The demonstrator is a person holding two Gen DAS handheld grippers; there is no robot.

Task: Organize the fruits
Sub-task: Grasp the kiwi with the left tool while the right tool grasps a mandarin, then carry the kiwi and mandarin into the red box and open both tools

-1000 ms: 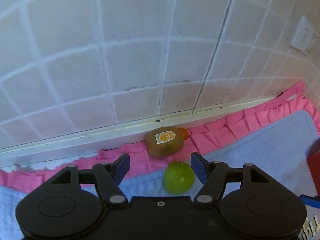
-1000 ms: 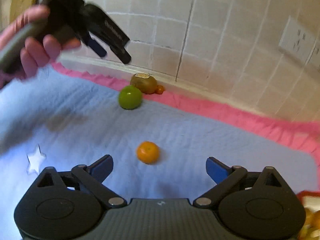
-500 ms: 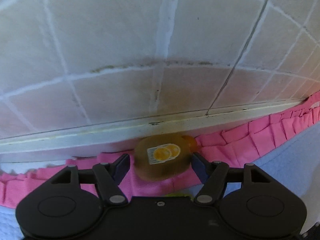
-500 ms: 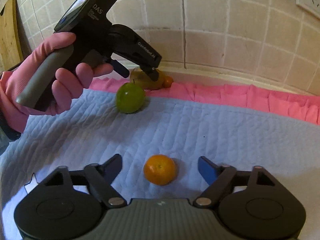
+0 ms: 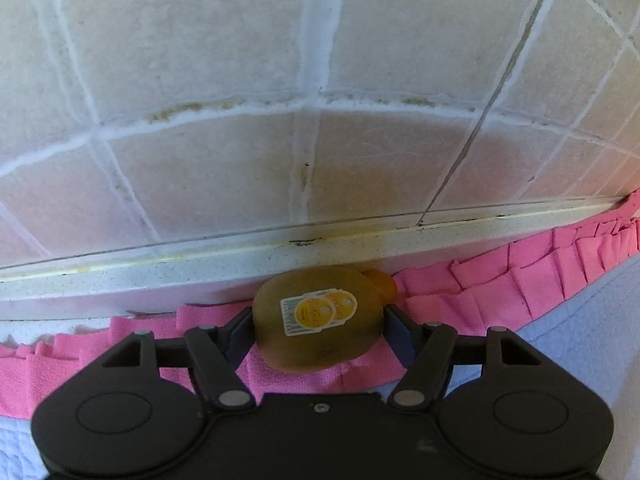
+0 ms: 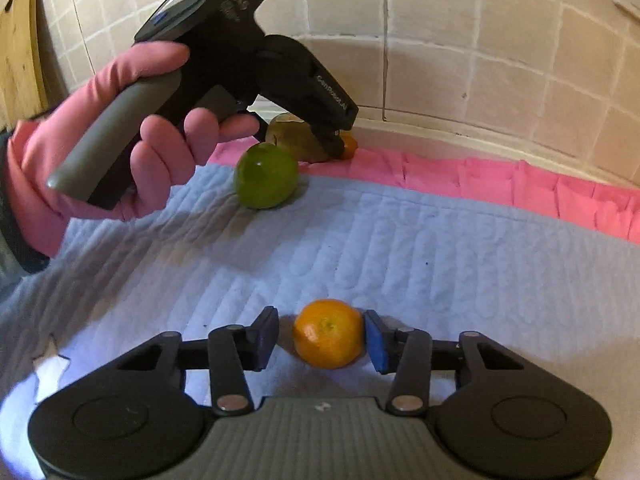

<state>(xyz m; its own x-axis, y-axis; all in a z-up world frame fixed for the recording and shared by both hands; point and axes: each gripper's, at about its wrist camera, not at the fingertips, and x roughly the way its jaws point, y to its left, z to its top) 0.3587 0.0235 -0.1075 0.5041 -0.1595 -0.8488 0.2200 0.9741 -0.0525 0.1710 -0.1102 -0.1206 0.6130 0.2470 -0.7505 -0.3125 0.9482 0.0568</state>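
- The right gripper (image 6: 322,338) is closing around the orange (image 6: 328,332); squeeze softly.
- The left gripper (image 5: 318,326) hugs the kiwi (image 5: 318,316); green apple (image 6: 266,175) waits at 11 o'clock.

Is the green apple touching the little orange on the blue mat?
Apart. The right wrist view shows the green apple far back near the pink frill, the orange close between the right tongs, and bare blue mat between them.
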